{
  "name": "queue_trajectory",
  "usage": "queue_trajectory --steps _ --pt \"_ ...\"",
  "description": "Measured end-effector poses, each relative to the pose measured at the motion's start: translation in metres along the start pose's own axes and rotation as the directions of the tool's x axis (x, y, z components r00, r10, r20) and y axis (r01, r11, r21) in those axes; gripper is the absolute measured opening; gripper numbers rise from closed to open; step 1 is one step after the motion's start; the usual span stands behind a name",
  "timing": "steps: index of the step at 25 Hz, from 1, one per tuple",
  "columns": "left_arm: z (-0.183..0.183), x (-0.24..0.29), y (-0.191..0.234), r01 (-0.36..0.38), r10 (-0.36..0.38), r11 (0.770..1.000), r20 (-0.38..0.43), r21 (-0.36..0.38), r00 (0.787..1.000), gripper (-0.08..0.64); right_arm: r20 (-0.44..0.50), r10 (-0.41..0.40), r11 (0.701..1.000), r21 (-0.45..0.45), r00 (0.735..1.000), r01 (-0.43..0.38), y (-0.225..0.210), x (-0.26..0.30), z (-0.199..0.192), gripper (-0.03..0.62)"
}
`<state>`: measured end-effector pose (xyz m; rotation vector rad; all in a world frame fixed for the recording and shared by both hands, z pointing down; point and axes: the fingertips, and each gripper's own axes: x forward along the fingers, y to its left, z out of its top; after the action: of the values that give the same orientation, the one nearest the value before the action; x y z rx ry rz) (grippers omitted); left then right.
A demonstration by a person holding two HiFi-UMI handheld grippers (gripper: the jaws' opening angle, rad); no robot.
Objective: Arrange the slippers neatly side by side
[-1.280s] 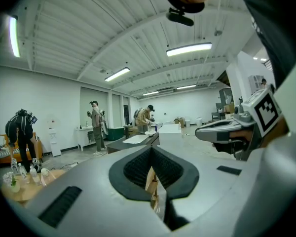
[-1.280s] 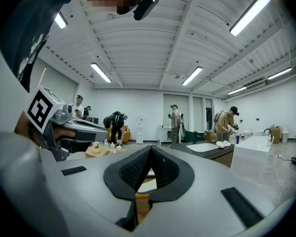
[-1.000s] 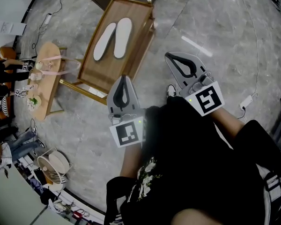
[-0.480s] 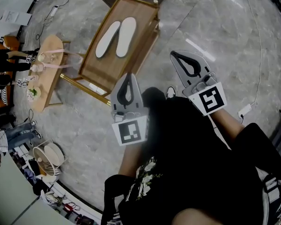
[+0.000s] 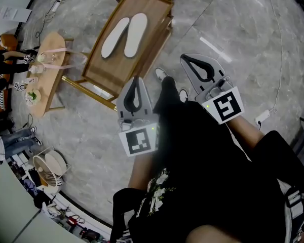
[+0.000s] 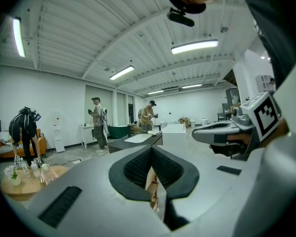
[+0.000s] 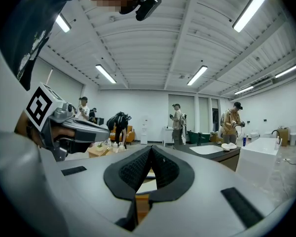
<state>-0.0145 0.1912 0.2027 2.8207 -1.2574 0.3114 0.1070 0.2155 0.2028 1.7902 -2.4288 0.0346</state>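
Two white slippers [image 5: 124, 36] lie parallel, side by side, toward the far end of the wooden table [image 5: 100, 71]. The left gripper [image 5: 136, 82] hangs just off the table's near edge, its jaws clenched together on nothing. The right gripper [image 5: 190, 61] is off the table's right side, over the marble floor [image 5: 233, 34], likewise closed and empty. Both are apart from the slippers.
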Motion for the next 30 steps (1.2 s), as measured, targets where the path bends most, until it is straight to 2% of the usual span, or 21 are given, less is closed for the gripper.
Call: queue_trajectory --steps 12,21,30 --pt "-0.002 0.048 0.016 0.024 -0.025 0.999 -0.018 -0.025 1.000 -0.002 -0.055 -0.012 1.000 -0.013 0.998 0.011 -0.032 0.031 -0.007 -0.002" --pt "-0.008 0.081 0.055 -0.020 0.018 0.999 -0.066 -0.027 0.998 -0.002 -0.068 0.038 0.999 0.012 0.997 -0.038 -0.046 0.085 -0.015 -0.002" --pt "-0.003 0.123 0.100 -0.074 0.072 0.994 -0.030 -0.081 0.997 -0.002 -0.079 0.119 0.989 -0.079 0.990 -0.125 -0.061 0.150 0.009 -0.002"
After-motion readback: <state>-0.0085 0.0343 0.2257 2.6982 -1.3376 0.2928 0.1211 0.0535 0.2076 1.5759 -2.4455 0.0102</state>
